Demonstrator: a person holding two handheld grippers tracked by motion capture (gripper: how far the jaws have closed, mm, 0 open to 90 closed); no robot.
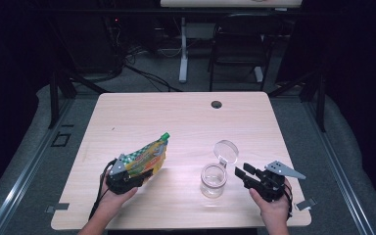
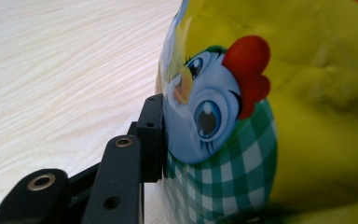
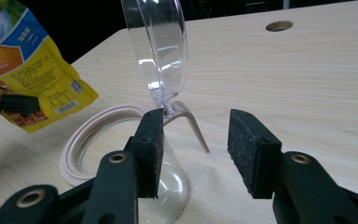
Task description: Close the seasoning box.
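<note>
Pale wood table [image 1: 176, 117] stretches bare ahead of us, with wide free space toward its far edge and the round cable hole [image 1: 217, 104]. Near our side, our left gripper [image 1: 129, 180] clamps the yellow pouch [image 1: 147, 156], tilted with its green cap [image 1: 165, 135] pointing up and away. Our right gripper [image 1: 241, 173] has its jaws spread wide, holding nothing, just beside the clear jar [image 1: 213, 180], whose hinged lid [image 1: 225, 150] stands open. Pouch and jar sit well apart.

A pale wooden table [image 1: 176, 117] carries an open glass jar [image 1: 213, 180].
</note>
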